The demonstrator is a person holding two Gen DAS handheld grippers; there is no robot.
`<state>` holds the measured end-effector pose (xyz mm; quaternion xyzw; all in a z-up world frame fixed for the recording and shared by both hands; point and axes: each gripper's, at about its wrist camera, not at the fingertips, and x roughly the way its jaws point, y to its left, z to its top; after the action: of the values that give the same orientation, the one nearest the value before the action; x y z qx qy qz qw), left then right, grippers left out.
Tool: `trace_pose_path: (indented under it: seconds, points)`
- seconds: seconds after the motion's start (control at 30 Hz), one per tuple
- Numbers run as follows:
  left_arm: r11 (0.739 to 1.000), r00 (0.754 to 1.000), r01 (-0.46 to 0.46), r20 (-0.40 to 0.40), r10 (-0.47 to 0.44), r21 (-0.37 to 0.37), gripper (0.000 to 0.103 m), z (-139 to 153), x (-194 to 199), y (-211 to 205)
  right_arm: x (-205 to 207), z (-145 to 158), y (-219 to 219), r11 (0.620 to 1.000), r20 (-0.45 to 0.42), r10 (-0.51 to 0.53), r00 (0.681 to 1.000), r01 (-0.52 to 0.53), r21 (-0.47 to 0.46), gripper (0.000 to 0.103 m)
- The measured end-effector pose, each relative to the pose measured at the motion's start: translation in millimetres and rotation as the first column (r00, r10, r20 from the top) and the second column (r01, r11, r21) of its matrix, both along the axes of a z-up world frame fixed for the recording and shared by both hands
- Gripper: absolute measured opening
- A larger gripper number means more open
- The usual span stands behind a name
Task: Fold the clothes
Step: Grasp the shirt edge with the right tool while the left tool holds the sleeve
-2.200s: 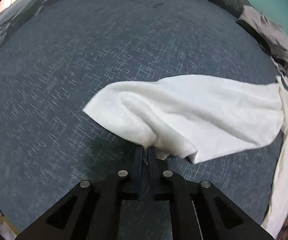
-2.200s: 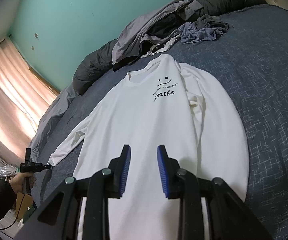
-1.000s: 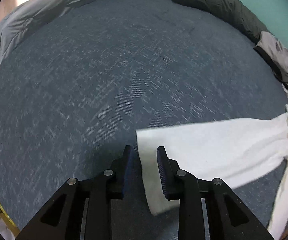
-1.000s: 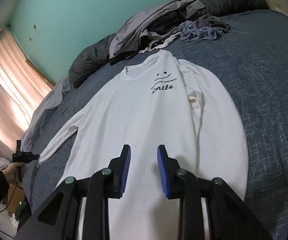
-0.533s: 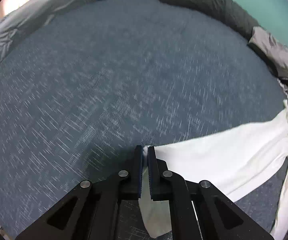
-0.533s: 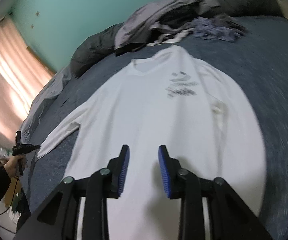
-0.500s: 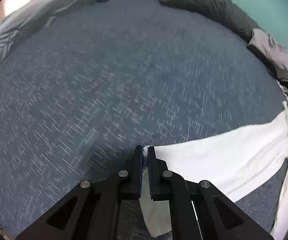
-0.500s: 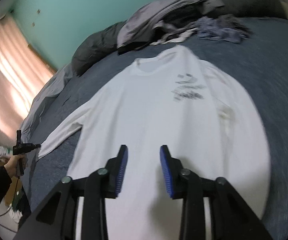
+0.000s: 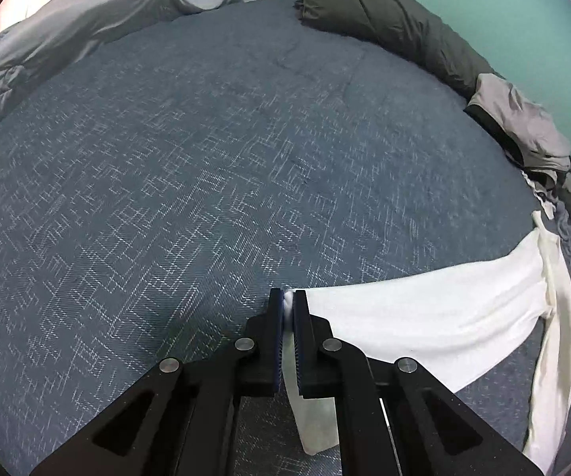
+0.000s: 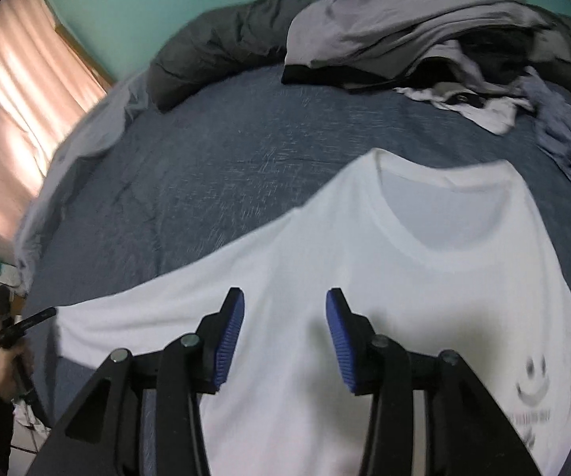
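A white long-sleeved shirt (image 10: 424, 277) with a smiley print lies flat on the blue bedspread (image 10: 225, 182). My left gripper (image 9: 288, 305) is shut on the cuff of the shirt's sleeve (image 9: 424, 317), which stretches out to the right towards the shirt body. The left gripper also shows at the far left of the right wrist view (image 10: 31, 323), held by a hand. My right gripper (image 10: 283, 305) is open and empty, hovering over the shirt's shoulder just left of the collar (image 10: 444, 214).
A dark rolled duvet (image 9: 384, 27) and a heap of grey and dark clothes (image 10: 424, 39) lie along the teal wall. A light grey blanket (image 9: 87, 20) borders the bed's far side. A curtain (image 10: 15, 79) hangs at left.
My left gripper let go of the sleeve, opened, then shut on the cuff and drew the sleeve out straight. My right gripper moved from the hem up to the shoulder.
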<state>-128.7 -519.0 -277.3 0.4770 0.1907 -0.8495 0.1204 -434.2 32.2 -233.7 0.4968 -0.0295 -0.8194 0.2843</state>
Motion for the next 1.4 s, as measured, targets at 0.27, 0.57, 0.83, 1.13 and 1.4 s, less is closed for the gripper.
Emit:
trace_pose_path:
  seconds: [0.27, 0.57, 0.83, 1.13, 1.4]
  points:
    - [0.999, 0.999, 0.04, -0.008, -0.04, 0.006, 0.005, 7, -1, -11, -58, -33, -43, 0.994, 0.041, -0.067, 0.997, 0.063, 0.091, 0.046]
    - [0.998, 0.998, 0.057, 0.003, -0.057, -0.009, 0.005, 8, -49, -26, -73, -51, -50, 0.991, 0.037, -0.077, 0.996, 0.073, 0.108, 0.001]
    - [0.999, 0.999, 0.021, -0.03, -0.022, -0.04, 0.005, 28, -46, -33, -68, -8, -11, 0.989, -0.102, -0.138, 0.985, 0.142, 0.028, 0.001]
    - [0.993, 0.994, -0.098, -0.06, 0.094, -0.066, 0.005, 57, -6, -37, -71, -6, -22, 0.995, -0.083, -0.085, 0.993, 0.089, 0.051, 0.001]
    - [0.985, 0.988, -0.156, 0.004, 0.156, -0.068, 0.005, 17, -19, -57, -64, -46, -46, 0.992, -0.006, -0.046, 0.999, 0.046, 0.119, 0.001]
